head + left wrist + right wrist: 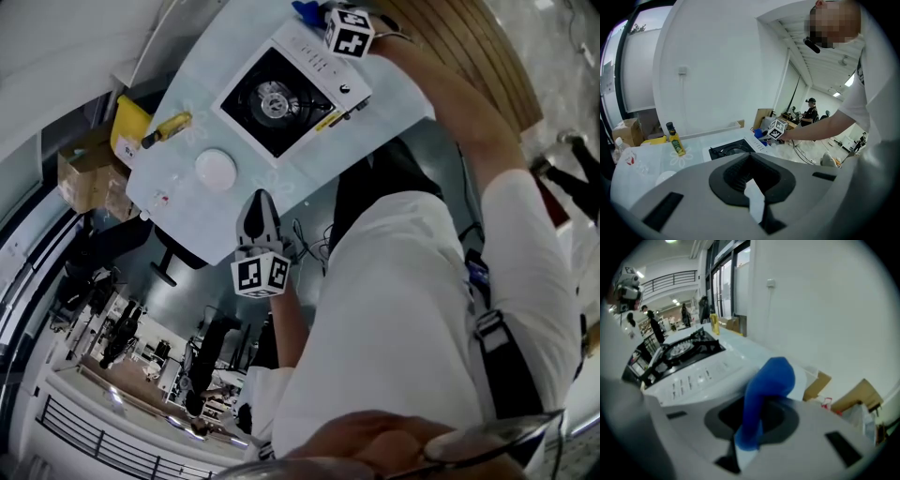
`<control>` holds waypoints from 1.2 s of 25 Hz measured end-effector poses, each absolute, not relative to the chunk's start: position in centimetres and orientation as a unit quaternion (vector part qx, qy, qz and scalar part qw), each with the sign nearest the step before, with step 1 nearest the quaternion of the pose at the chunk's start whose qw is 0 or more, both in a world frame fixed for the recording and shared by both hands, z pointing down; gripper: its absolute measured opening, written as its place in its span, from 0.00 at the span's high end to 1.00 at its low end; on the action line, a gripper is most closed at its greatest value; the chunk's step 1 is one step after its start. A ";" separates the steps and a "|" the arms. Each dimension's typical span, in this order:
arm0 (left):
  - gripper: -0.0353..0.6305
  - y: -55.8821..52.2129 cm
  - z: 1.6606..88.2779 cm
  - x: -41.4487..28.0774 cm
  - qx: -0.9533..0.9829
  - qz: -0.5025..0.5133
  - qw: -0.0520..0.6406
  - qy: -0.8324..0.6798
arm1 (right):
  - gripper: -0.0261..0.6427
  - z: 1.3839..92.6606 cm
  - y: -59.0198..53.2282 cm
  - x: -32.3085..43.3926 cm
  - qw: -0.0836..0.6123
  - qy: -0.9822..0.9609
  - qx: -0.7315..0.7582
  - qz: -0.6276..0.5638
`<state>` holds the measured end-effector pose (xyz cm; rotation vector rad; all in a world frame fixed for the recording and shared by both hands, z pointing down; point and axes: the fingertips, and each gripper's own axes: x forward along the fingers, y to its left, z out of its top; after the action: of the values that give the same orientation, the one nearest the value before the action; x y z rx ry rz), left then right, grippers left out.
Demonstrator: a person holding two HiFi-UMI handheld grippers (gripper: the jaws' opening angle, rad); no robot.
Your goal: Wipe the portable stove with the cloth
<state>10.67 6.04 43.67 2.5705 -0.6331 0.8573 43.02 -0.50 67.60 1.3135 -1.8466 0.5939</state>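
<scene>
The white portable stove [281, 98] with a black burner top sits on the pale table [178, 187]. My right gripper [321, 15] is over the stove's control-panel edge, shut on a blue cloth [303, 11]. In the right gripper view the cloth [766, 390] bulges out of the jaws above the stove's panel [693, 376]. The left gripper [258, 214] hangs at the table's near edge, away from the stove, jaws together and holding nothing. In its own view the stove [736, 149] lies ahead, with the cloth [761, 134] beyond it.
A yellow bottle [167, 128] lies left of the stove and stands upright in the left gripper view [675, 140]. A white round dish [216, 171] sits near the left gripper. Cardboard boxes [84, 169] and a yellow item [127, 127] are beside the table.
</scene>
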 end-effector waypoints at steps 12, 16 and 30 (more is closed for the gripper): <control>0.90 7.1 44.0 9.1 0.901 0.316 0.181 -0.236 | 0.85 69.1 -0.5 42.0 0.459 -0.763 0.420 0.173; 0.90 7.5 43.9 9.3 0.901 0.316 0.182 -0.235 | 0.85 69.3 0.8 41.4 0.469 -0.769 0.400 0.169; 0.90 8.1 44.3 12.9 0.911 0.315 0.177 -0.199 | 0.85 69.6 4.9 39.3 0.472 -0.783 0.370 0.162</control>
<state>12.91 8.14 44.28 2.5788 -0.5645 0.8913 39.28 4.92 69.63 0.9065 -1.9175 0.3978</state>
